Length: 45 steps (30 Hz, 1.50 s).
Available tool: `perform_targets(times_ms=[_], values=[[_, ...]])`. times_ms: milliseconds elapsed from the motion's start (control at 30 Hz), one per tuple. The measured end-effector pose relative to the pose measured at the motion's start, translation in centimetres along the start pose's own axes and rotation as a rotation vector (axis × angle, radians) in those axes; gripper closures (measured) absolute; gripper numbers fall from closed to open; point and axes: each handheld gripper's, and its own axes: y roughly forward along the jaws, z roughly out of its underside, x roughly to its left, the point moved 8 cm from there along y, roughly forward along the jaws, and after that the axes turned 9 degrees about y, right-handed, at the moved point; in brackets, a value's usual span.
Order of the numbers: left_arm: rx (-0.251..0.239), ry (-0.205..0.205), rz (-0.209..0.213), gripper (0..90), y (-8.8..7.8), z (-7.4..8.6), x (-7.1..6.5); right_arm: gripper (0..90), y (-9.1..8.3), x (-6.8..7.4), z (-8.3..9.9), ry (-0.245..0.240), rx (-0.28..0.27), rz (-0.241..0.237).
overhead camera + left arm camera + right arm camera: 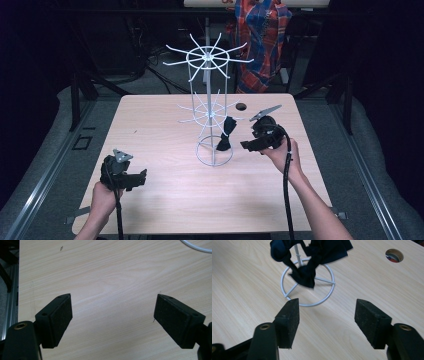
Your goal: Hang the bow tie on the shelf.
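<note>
A white wire rack point(209, 107) is stood near the middle of the wooden table point(165, 195), its ring base point(308, 280) resting on the top. A dark cloth point(226, 135) is hung from a lower arm of the rack, on its right side, above the base. The right gripper point(246, 145) is held just right of the rack, jaws spread apart and empty. The left gripper point(142, 175) is held well to the rack's near left, jaws likewise wide apart over bare wood.

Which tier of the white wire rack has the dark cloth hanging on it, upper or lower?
The lower tier of the rack: the dark cloth hangs from a spoke on its right side, near the right gripper. The upper tier is bare.
</note>
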Motion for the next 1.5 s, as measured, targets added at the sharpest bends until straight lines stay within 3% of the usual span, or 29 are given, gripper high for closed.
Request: perform_targets(times_ms=[467, 767, 1133, 1500], values=[[0.0, 0.0, 0.0, 15.6, -0.1, 0.0, 0.0, 15.9, -2.6, -0.5, 2.5, -0.024, 0.039, -0.007], [0.001, -0.001, -0.006, 15.5, 0.0, 0.0, 0.0, 14.3, -3.7, -1.0, 5.0, -0.018, 0.045, 0.005], [-0.004, 0.0, -0.007, 15.5, -0.1, -0.1, 0.0, 13.0, -3.7, -1.6, 7.9, 0.015, 0.059, 0.001], [-0.003, 0.006, -0.002, 15.5, 0.0, -0.2, -0.2, 13.1, -2.4, -2.4, 12.4, 0.055, 0.176, 0.001]])
